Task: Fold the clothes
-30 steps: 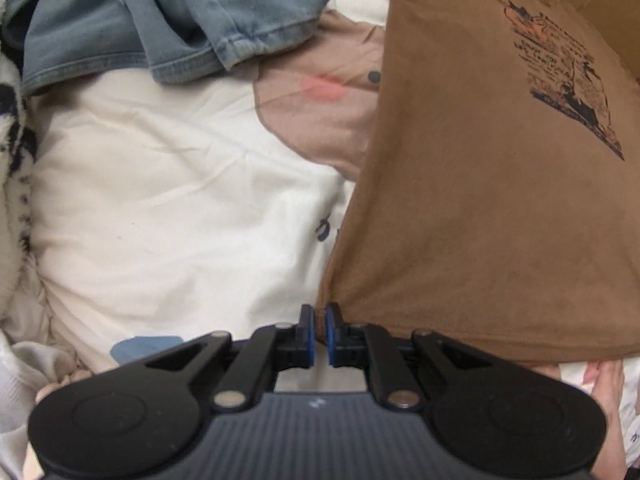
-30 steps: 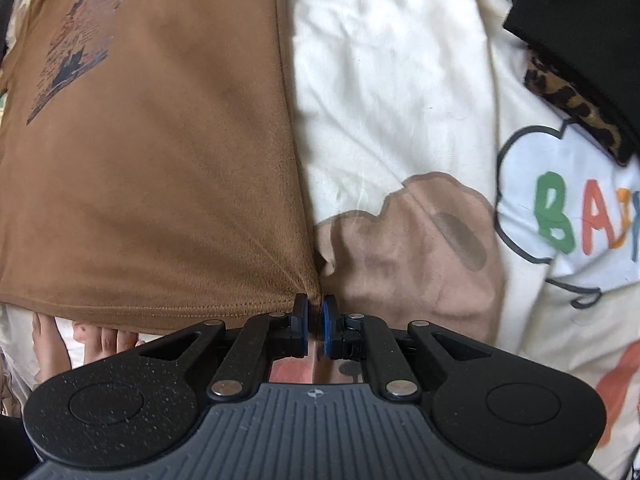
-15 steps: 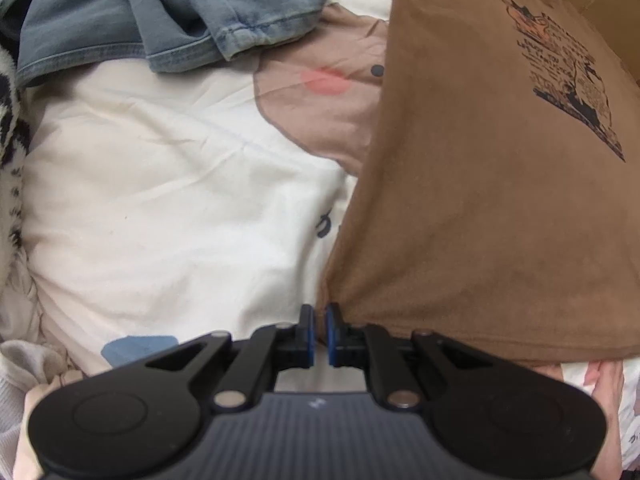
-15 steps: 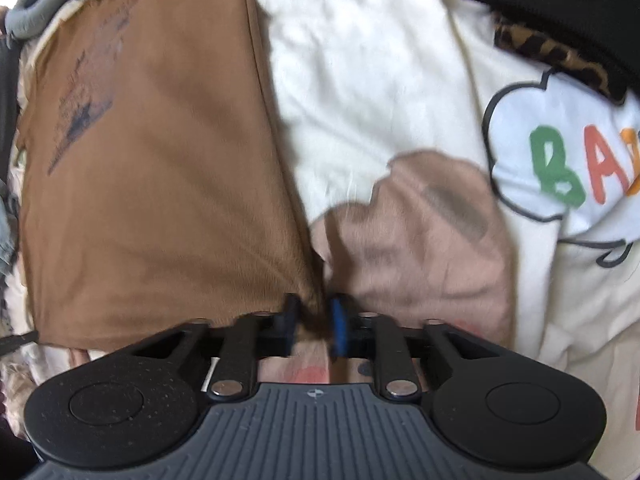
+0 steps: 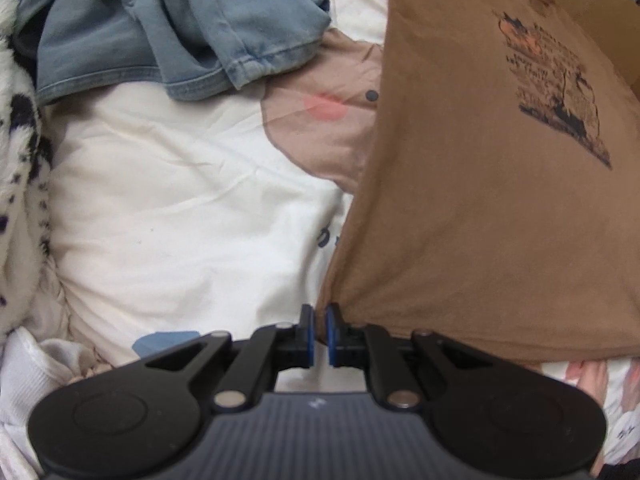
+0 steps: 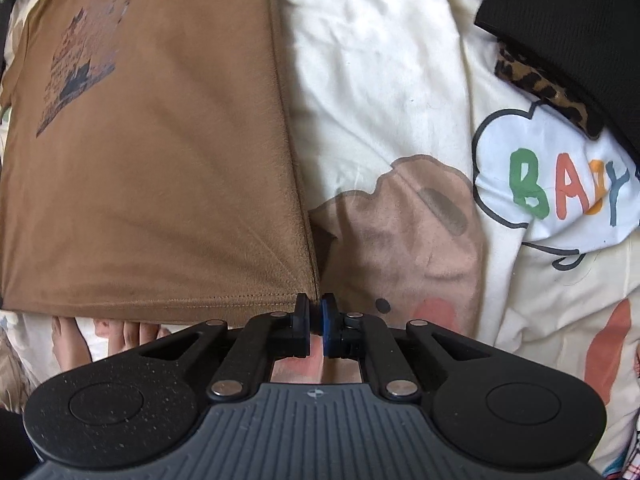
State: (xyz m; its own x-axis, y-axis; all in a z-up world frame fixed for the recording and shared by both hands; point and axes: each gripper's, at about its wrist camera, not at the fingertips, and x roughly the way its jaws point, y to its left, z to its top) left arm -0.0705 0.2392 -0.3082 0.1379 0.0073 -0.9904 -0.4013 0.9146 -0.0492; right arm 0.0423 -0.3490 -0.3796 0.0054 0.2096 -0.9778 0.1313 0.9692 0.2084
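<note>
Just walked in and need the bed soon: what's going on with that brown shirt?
A person is folding the brown T-shirt on the cartoon-print bedsheet, a handheld gripper in each hand. The left gripper and the right gripper each pinch a bottom corner of its hem, jaws shut. Denim clothes lie bunched nearby, unfolded.

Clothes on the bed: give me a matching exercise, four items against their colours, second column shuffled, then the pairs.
Items:
1. T-shirt
2. Jeans
3. Bedsheet
4. Garment at the top right of the right wrist view

Colours:
A. Black
B. Cream with cartoon prints
C. Brown with a dark print
D. Faded blue

Pairs: 1-C, 2-D, 3-B, 4-A
</note>
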